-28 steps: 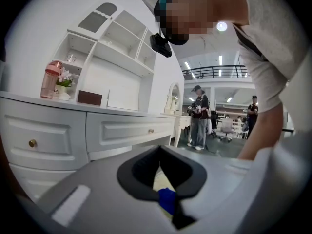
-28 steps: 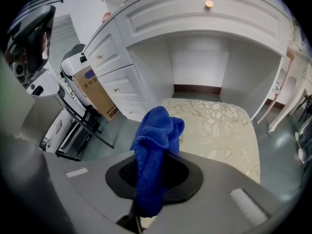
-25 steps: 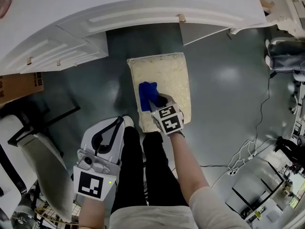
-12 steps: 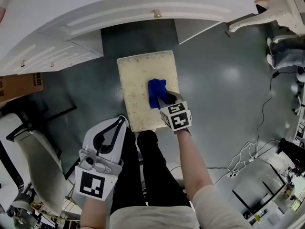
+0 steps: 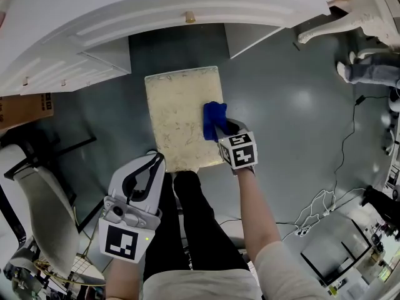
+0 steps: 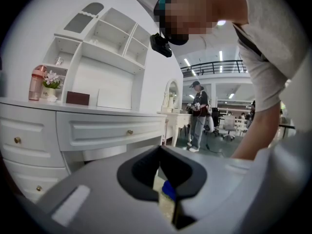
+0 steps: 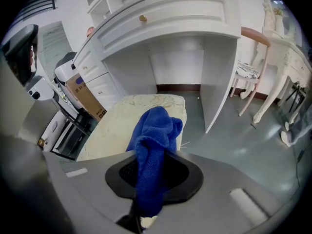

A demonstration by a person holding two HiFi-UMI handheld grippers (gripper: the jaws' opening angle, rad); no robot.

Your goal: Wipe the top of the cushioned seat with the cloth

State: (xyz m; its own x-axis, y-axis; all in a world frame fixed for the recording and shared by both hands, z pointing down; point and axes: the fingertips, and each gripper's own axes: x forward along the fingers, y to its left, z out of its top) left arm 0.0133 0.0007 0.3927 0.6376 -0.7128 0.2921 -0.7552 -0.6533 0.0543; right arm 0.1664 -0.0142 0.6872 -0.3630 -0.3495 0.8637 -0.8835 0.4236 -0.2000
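White-painted wood fills the upper left of the head view: a desk (image 5: 94, 24) with panelled drawers and small round knobs, and a cardboard box (image 5: 25, 108) tucked beside it. Lower left, the left gripper (image 5: 156, 161) hangs by the person's leg, well away from the work. In its own view its dark, ribbed jaws meet at the tip with nothing between them. Only a thin slit below shows a sliver of seat and cloth beyond.

In the middle stands the seat (image 5: 178, 114), a rectangular cushion with rounded corners. Its cream cover is mottled with faint squiggly marks and looks soft and slightly padded. Its far end reaches into the knee space under the desk.

At the seat's right edge, about halfway along, lies the cloth (image 5: 214, 119). It is deep blue, thick and fuzzy like a towel, and bunched into a loose fold. The right gripper (image 5: 226, 130) is clamped on it, and the right gripper view shows the fabric pinched between the jaws and draping forward over the cushion. Smooth, glossy grey floor (image 5: 294, 105) spreads to the right.

By my judgement the wiping is under way. The cover shows no visible difference between wiped and unwiped parts, so how much of it is done cannot be told. The left side and both ends may yet need passes.
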